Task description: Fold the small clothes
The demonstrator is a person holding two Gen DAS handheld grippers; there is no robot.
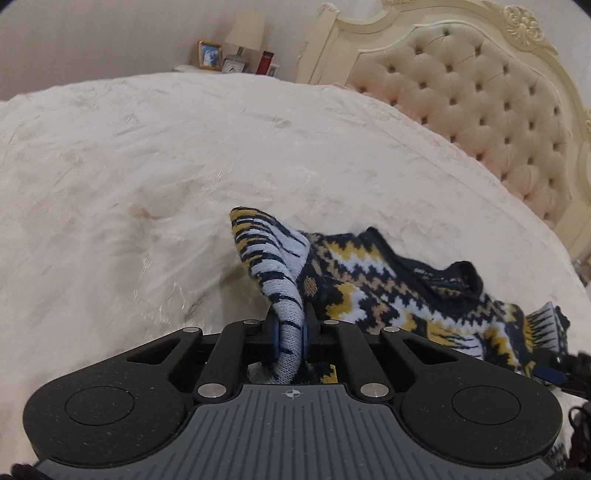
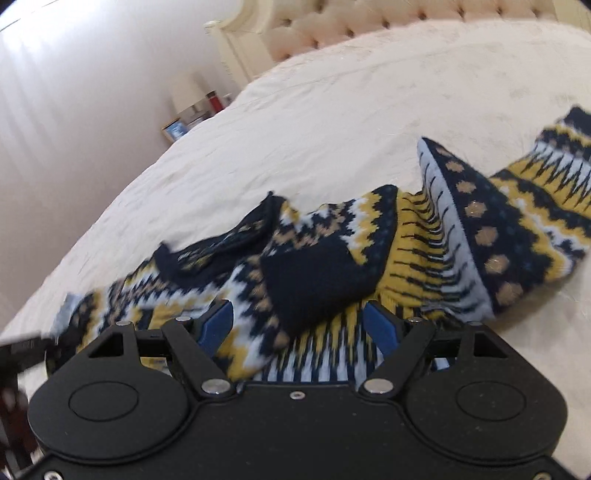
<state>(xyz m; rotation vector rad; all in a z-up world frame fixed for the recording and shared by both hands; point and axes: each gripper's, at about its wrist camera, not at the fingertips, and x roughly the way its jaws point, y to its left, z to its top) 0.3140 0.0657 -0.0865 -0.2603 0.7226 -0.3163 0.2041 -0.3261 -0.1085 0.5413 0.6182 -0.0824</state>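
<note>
A small knit sweater (image 1: pixel 373 291) in navy, yellow, white and tan lies crumpled on the cream bedspread (image 1: pixel 147 166). My left gripper (image 1: pixel 290 332) is shut on a light blue striped fold of the sweater and lifts it off the bed. In the right wrist view the sweater (image 2: pixel 332 258) spreads across the bed, one sleeve (image 2: pixel 517 221) reaching to the right. My right gripper (image 2: pixel 301 325) is open, its blue pads (image 2: pixel 218 325) wide apart with sweater fabric lying between them, not clamped.
A tufted cream headboard (image 1: pixel 480 92) stands at the bed's right end. A nightstand behind the bed holds a lamp (image 1: pixel 243 33), a framed picture (image 1: pixel 209 54) and a red bottle (image 1: pixel 265 62). The bedspread stretches left and ahead of the sweater.
</note>
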